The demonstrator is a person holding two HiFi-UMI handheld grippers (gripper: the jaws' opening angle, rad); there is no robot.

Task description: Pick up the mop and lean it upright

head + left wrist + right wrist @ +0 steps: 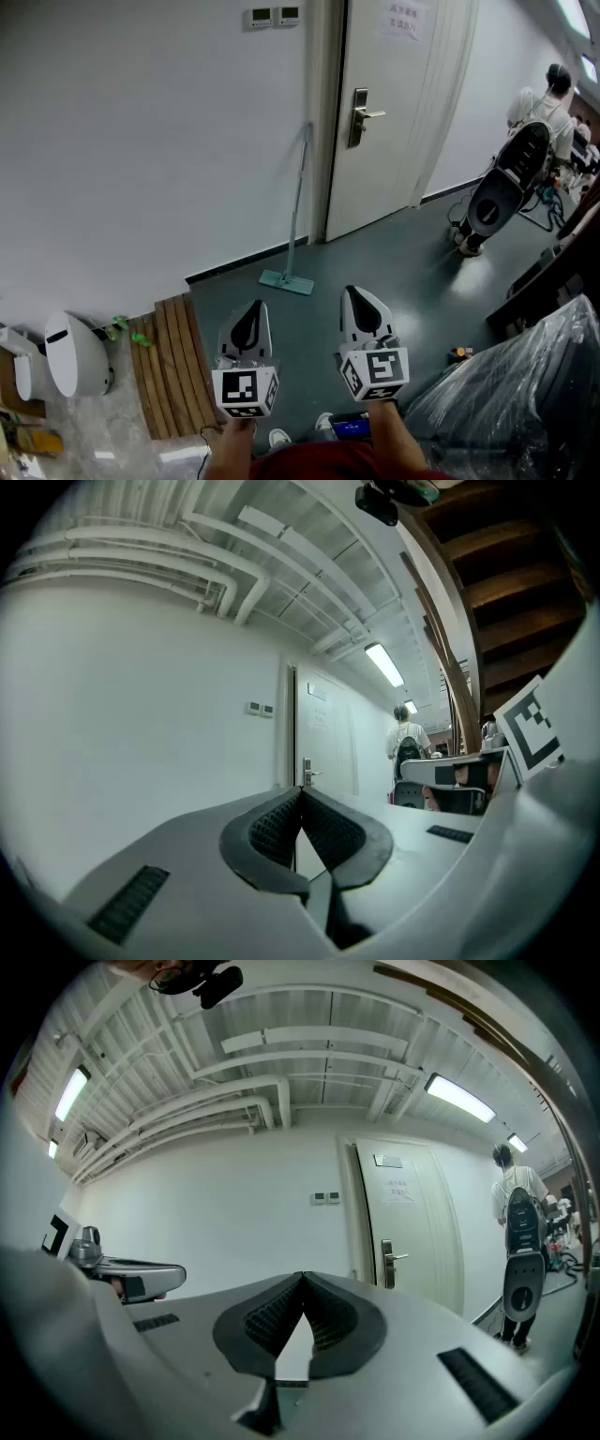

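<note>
Right tongs (302,1281) closed, seemingly empty, facing door (417,1227).

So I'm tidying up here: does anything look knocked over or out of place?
Nothing stands out. The mop leans upright against the wall beside the door, its head flat on the floor.

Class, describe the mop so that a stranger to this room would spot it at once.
Find the white door with the metal handle. Just left of its frame, against the white wall, stands the mop. It is the only long thin pole there, upright, with a flat teal head on the grey floor.
</note>
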